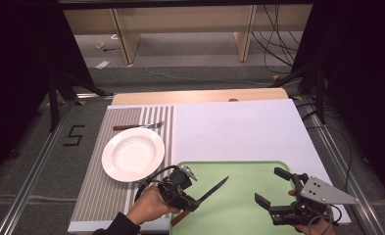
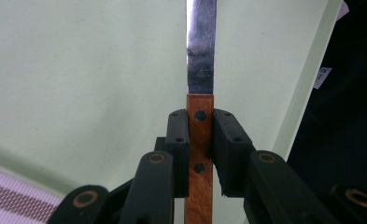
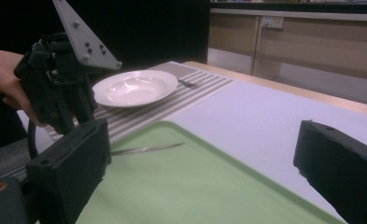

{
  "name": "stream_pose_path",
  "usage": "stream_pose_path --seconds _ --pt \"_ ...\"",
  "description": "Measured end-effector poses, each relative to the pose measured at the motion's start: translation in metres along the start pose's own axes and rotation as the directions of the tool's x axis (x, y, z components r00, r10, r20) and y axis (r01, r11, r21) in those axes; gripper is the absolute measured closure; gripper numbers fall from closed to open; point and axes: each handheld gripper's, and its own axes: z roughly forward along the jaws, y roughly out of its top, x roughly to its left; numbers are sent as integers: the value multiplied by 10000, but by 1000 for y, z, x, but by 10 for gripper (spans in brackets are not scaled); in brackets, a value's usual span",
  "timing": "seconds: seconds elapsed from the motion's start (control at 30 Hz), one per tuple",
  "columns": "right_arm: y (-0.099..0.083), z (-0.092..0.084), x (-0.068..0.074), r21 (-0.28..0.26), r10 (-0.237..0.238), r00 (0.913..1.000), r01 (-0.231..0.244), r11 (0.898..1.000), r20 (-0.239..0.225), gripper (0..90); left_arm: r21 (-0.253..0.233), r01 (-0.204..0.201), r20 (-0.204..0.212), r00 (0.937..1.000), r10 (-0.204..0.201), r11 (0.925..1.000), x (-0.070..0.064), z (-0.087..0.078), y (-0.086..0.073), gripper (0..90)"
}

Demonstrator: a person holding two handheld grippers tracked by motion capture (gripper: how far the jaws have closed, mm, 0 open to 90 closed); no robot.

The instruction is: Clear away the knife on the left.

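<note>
Wooden-handled knife (image 1: 207,192), gripped by its handle, blade over green tray (image 1: 239,215).

Bright light is falling from above onto the white table (image 1: 239,127), while the sides of the room are staying very dark. In the left gripper view, the knife blade (image 2: 201,46) is shining with glare. In the right gripper view, the near black jaws are looking soft and blurry, and the colours are looking a bit dim.

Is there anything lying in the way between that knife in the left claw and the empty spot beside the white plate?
Nothing visible. The left claw grips the knife over the green tray; the striped mat toward the plate is bare. The fork lies beyond the plate.
</note>
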Motion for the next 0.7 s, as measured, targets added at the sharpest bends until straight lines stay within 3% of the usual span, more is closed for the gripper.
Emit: stream_pose_path --seconds 0.7 --pt "0 0 0 27 -25 10000 25 10000 -73 52 1106 -229 321 9993 195 9936 -4 33 12 772"
